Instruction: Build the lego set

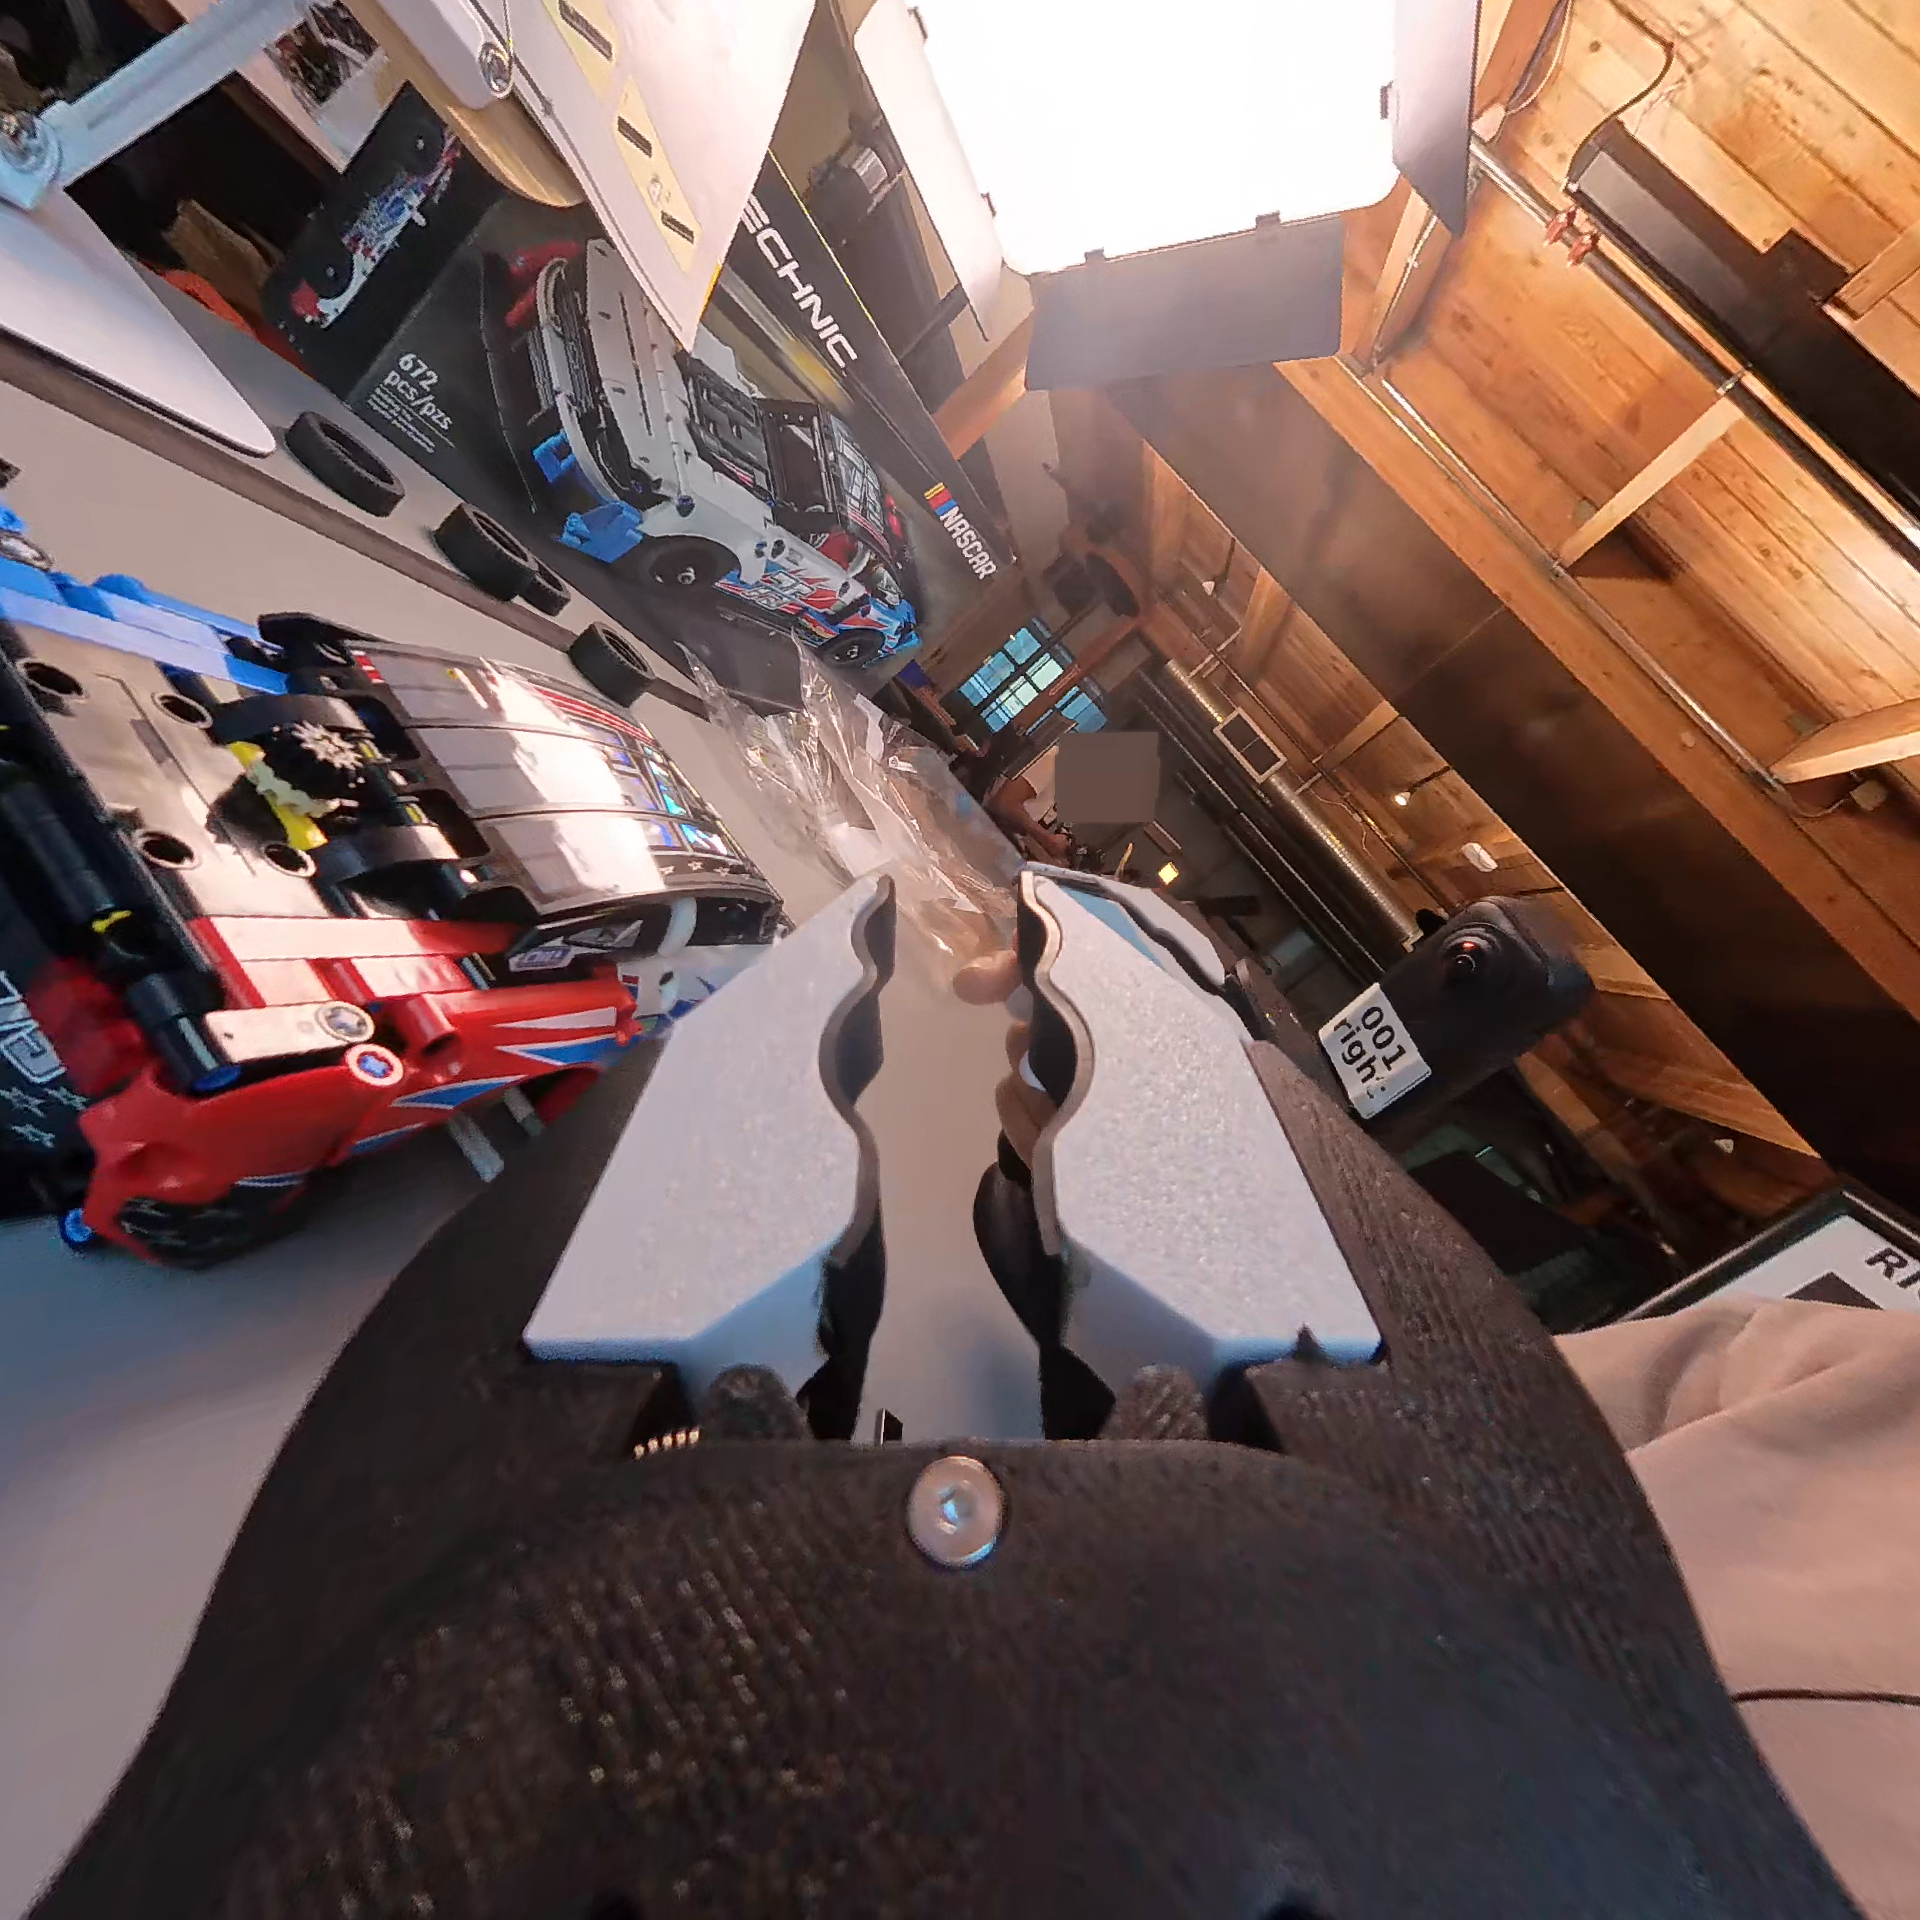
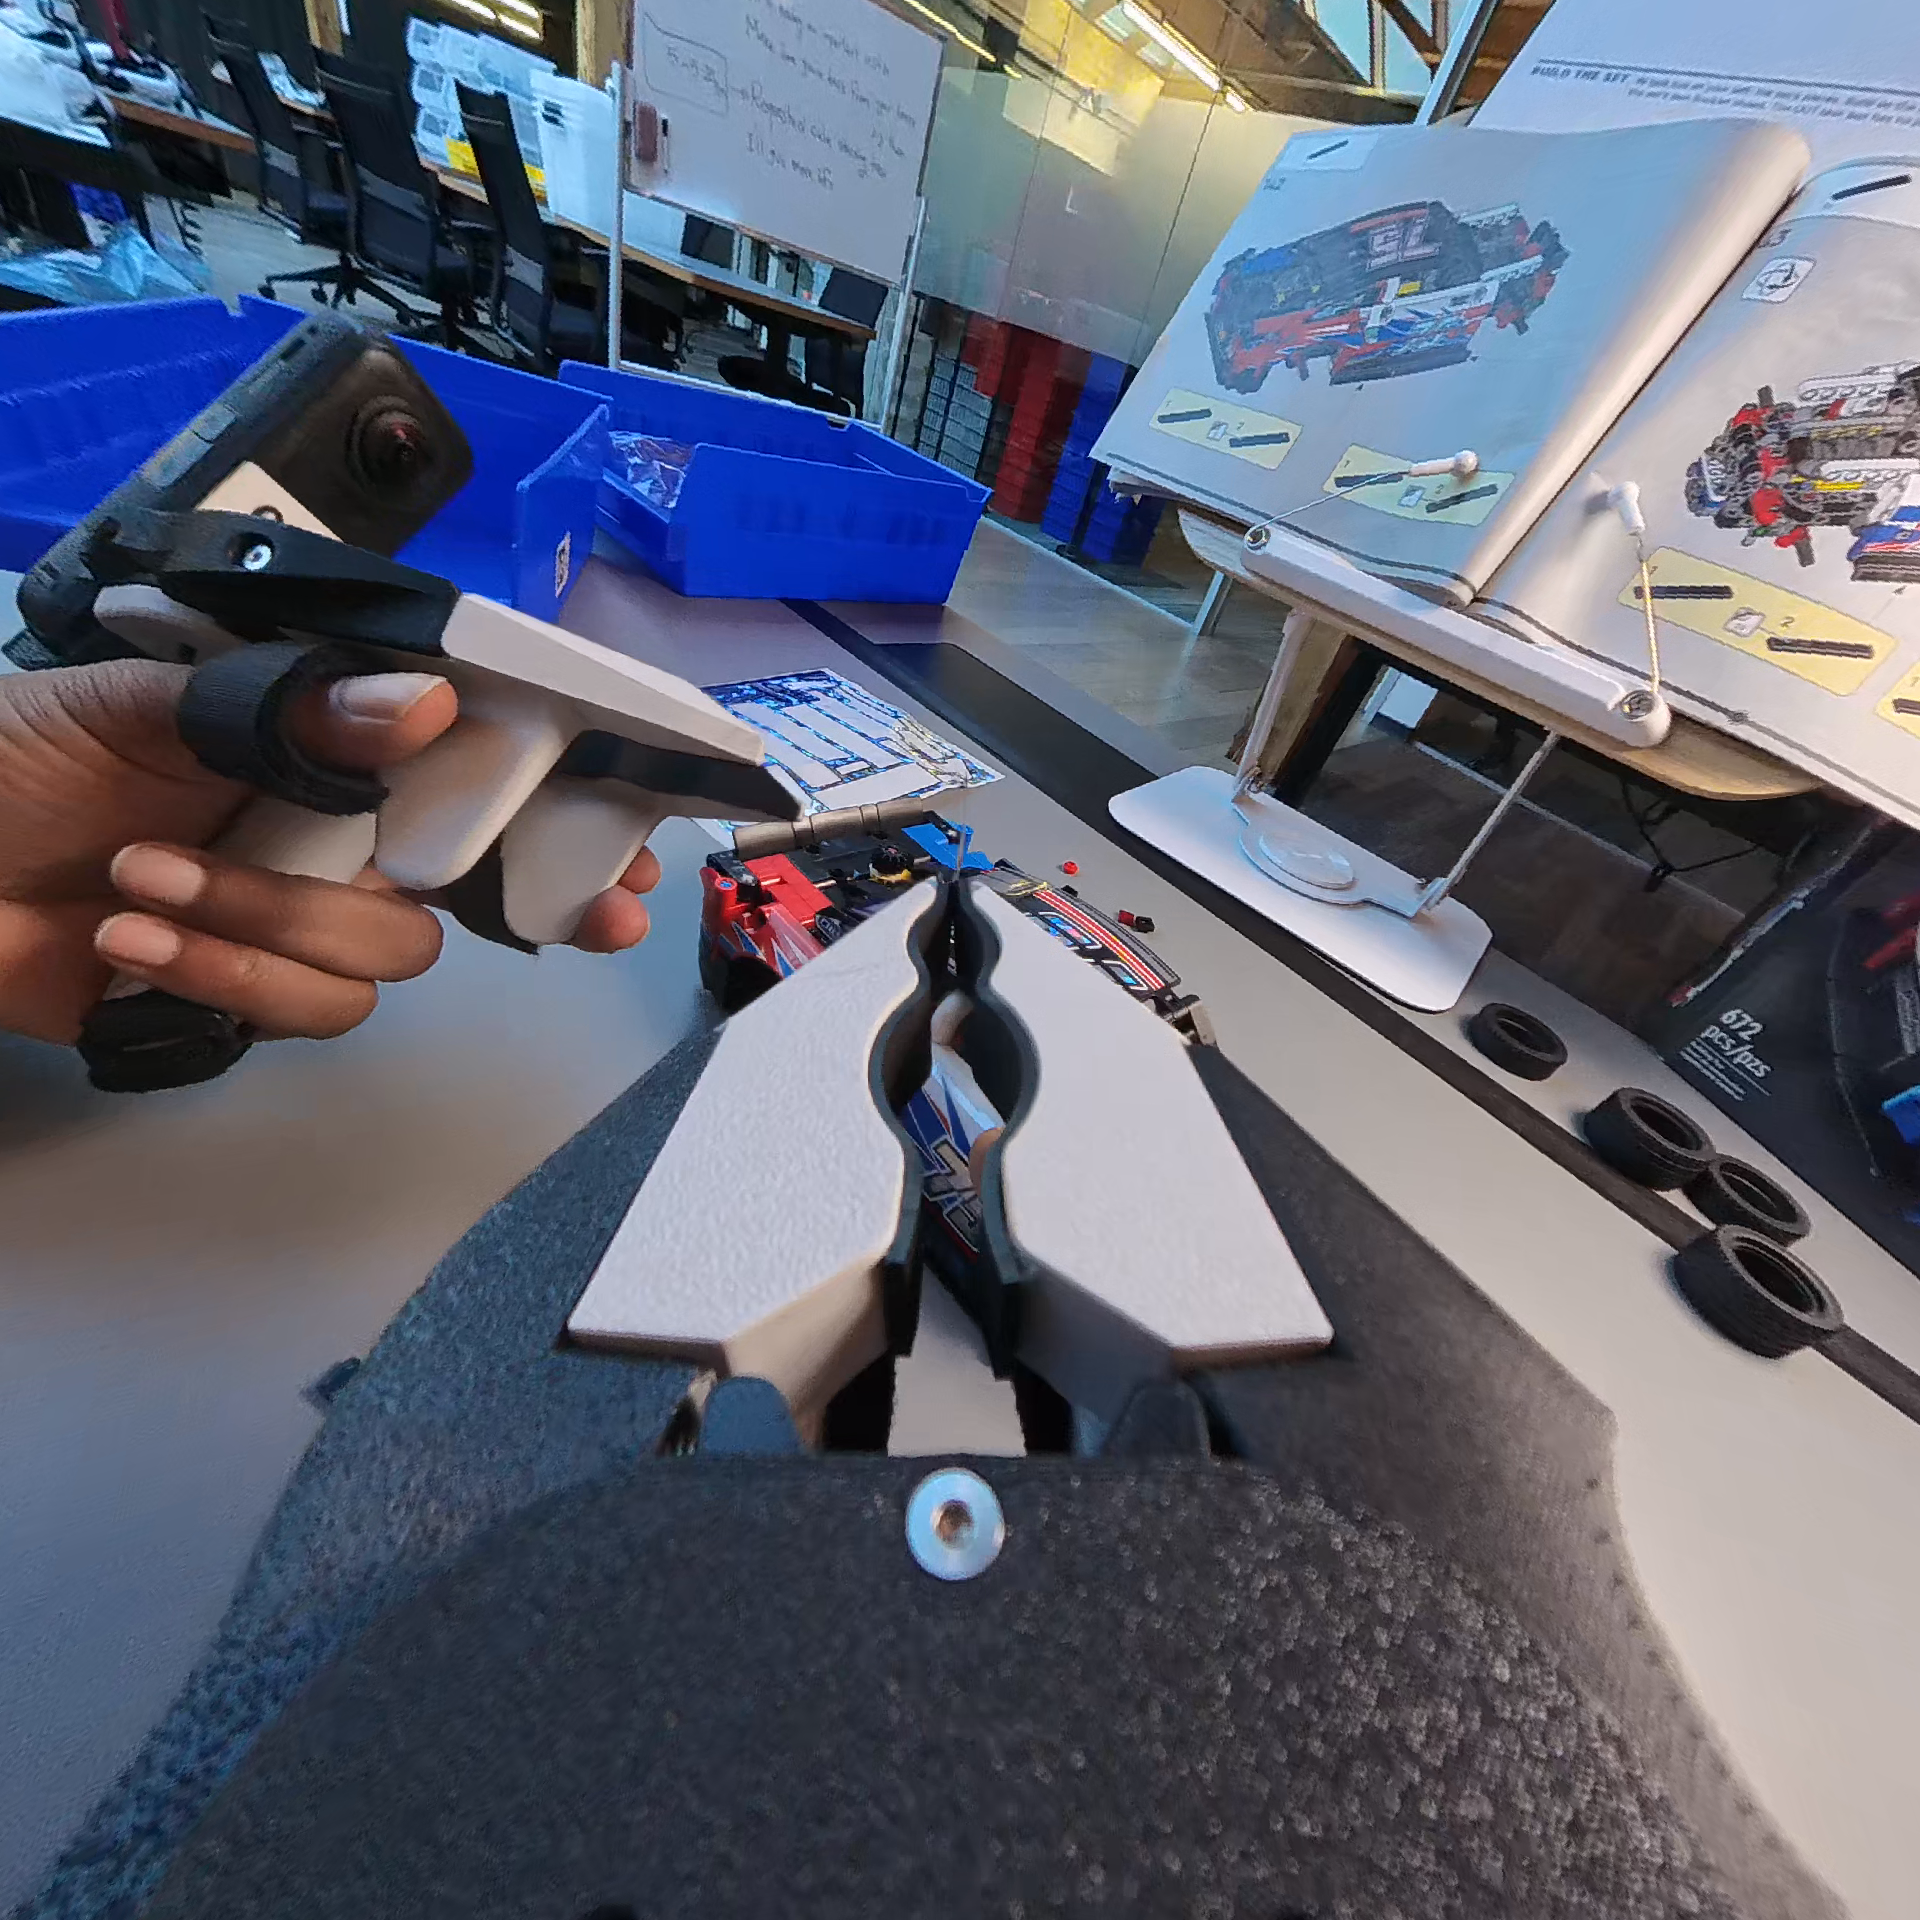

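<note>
Left wrist view: my left tongs (image 1: 956,914) stand narrowly apart, holding nothing, just beside the nearly built car (image 1: 343,883) on the tabletop (image 1: 208,1403).

Right wrist view: my right tongs (image 2: 951,894) are pinched together at the tips over the car; whether they pinch a tiny part, I cannot tell. Four loose tyres (image 2: 1647,1138) wait, so wheels probably come next.

right claw (image 2: 951,902) pinched together over lego car (image 2: 821,904); four tyres (image 2: 1647,1138) beside
</note>
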`<act>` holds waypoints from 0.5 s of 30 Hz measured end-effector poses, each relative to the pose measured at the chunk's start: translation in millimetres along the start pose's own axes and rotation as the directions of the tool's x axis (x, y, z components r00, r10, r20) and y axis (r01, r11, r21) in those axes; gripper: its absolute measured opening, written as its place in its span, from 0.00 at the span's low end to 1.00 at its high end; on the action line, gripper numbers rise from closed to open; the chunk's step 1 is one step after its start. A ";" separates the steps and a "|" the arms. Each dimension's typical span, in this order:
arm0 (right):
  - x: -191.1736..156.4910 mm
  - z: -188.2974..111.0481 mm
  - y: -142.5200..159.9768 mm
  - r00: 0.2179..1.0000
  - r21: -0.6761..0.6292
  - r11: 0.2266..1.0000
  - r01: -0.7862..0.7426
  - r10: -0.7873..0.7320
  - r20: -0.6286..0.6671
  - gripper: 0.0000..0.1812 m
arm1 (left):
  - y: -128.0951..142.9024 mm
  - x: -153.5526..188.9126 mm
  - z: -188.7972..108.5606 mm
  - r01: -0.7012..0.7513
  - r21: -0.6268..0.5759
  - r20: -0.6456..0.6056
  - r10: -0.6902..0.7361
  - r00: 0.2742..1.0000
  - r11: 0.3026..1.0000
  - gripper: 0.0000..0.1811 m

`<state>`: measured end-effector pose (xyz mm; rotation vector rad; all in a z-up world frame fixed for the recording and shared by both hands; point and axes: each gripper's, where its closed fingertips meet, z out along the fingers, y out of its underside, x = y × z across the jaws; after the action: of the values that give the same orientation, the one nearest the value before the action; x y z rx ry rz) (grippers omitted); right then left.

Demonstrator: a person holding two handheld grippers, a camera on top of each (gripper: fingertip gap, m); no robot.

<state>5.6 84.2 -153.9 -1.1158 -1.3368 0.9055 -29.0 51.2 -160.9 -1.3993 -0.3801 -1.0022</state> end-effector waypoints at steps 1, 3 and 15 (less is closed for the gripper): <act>0.4 0.0 1.7 1.000 -0.005 1.000 0.007 -0.007 -0.007 0.00 | -0.5 -0.9 0.6 -0.009 0.003 0.006 0.009 1.000 1.000 0.11; 0.2 -0.1 5.0 1.000 -0.015 1.000 0.007 -0.008 -0.014 0.00 | -1.4 -4.4 2.3 -0.024 0.012 0.025 0.024 0.999 1.000 0.10; 14.3 -5.9 8.1 0.984 0.001 0.993 0.121 -0.120 -0.130 0.00 | -19.8 -18.0 19.1 -0.078 -0.005 0.093 0.079 0.993 0.997 0.05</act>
<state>13.3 99.6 -157.4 -1.0572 -1.2774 0.7369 -47.9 77.9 -158.1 -1.4551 -0.3905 -0.8752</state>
